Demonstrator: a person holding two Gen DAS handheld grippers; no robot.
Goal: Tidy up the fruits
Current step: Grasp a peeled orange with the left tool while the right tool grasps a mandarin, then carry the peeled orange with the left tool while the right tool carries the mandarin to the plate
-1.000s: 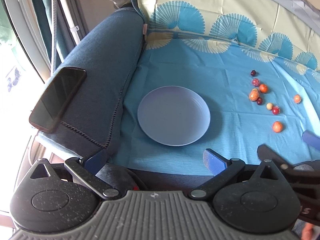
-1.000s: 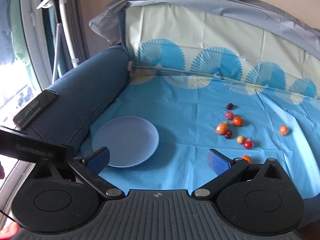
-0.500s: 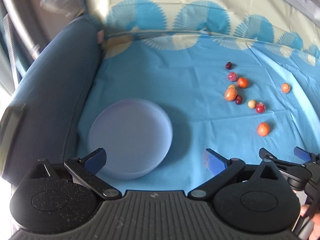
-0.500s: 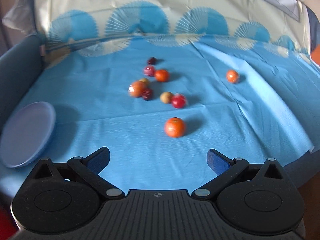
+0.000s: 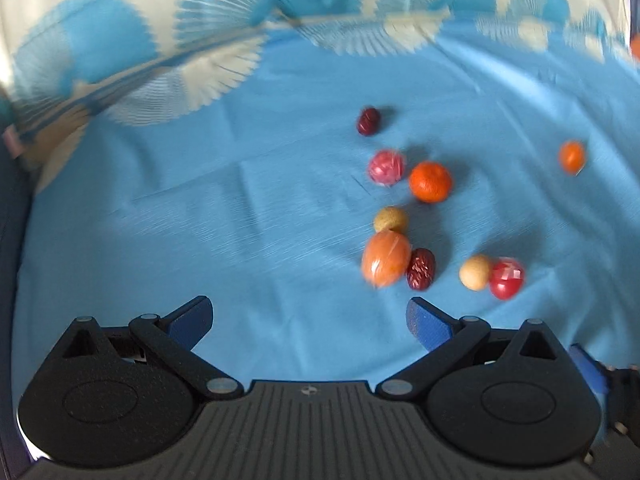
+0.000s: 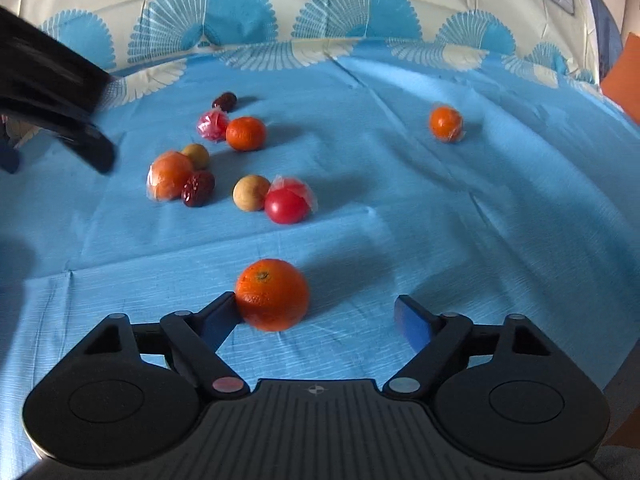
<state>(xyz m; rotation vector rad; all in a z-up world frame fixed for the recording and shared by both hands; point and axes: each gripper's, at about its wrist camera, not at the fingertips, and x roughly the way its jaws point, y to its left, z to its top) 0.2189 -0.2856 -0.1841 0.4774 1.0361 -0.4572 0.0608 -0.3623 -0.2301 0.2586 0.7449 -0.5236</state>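
Note:
Several small fruits lie on a blue cloth (image 6: 400, 220). In the right wrist view an orange (image 6: 273, 294) sits between my right gripper's (image 6: 316, 316) open jaws, against the left finger (image 6: 218, 316). Beyond lie a red tomato (image 6: 286, 205), a tan ball (image 6: 251, 193), a wrapped orange fruit (image 6: 170, 176), a dark date (image 6: 198, 194) and a far orange (image 6: 446, 122). My left gripper (image 5: 308, 316) is open and empty, with the wrapped orange fruit (image 5: 386, 264) and date (image 5: 421, 269) just ahead of its right finger.
The cloth's fan-patterned border (image 6: 340, 20) rises up the sofa back. An orange cushion edge (image 6: 624, 76) shows at far right. My left gripper's body (image 6: 52, 100) shows at the left of the right wrist view. The plate is out of view.
Both grippers moved forward and right toward the fruits. The plate left both views. The near orange now sits between my right gripper's jaws.

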